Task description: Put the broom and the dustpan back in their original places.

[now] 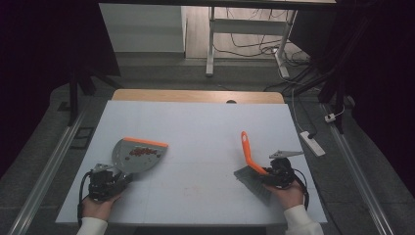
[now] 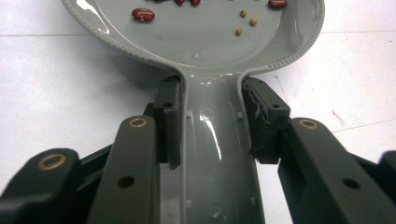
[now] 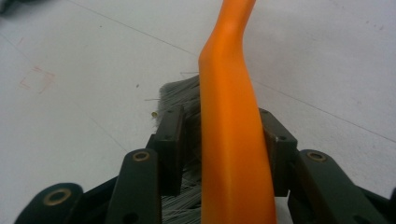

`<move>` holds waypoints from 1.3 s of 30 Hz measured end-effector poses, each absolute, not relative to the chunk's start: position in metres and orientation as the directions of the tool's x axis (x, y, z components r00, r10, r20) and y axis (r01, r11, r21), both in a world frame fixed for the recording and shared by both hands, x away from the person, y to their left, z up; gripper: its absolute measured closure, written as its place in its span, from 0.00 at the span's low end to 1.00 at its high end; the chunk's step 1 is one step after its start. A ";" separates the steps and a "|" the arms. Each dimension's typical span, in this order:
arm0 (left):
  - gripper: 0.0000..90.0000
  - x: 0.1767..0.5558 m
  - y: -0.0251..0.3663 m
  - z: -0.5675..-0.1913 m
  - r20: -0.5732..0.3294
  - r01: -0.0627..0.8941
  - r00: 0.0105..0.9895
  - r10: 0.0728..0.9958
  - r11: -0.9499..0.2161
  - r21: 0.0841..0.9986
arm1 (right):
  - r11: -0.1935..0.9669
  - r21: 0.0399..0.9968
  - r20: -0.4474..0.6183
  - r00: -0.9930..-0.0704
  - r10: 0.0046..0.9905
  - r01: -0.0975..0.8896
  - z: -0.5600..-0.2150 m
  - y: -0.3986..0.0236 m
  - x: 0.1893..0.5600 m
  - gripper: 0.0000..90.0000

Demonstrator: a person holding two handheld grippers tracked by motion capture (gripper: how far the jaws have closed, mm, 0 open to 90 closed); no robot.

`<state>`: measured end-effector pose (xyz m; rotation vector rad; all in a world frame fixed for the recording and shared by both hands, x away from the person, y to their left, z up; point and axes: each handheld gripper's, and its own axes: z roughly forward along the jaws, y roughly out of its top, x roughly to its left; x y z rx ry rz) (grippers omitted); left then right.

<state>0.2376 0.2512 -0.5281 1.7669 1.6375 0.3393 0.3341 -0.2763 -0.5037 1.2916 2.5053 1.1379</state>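
High view: fixed above the near edge of the white rectangular tabletop [image 1: 195, 122], facing forward and down, far enough to take in the whole top and the floor beyond. Left gripper view: riding low on the left tool [image 1: 105, 182], looking along its jaws, very close to the grey plastic dustpan [image 2: 205, 42]. Right gripper view: likewise close over the orange-handled brush [image 3: 229, 130]. Shared with the high view: dustpan, brush, white surface.
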 end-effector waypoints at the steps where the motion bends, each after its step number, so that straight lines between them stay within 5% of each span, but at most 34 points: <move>1: 0.68 0.238 0.251 -0.528 -0.260 0.770 0.170 0.951 0.037 0.637 | 0.359 0.657 0.234 -0.632 0.738 0.663 -0.504 -0.276 0.334 0.64; 18: 0.66 0.239 0.250 -0.532 -0.251 0.778 0.180 0.951 0.019 0.628 | 0.346 0.611 0.219 -0.573 0.790 0.712 -0.508 -0.277 0.342 0.52; 27: 0.50 0.238 0.250 -0.530 -0.250 0.770 0.180 0.951 0.022 0.638 | 0.345 0.605 0.177 -0.543 0.821 0.718 -0.508 -0.277 0.342 0.48; 39: 0.42 0.230 0.251 -0.520 -0.236 0.726 0.208 0.949 0.012 0.688 | 0.333 0.663 0.132 -0.543 0.829 0.670 -0.501 -0.280 0.336 0.45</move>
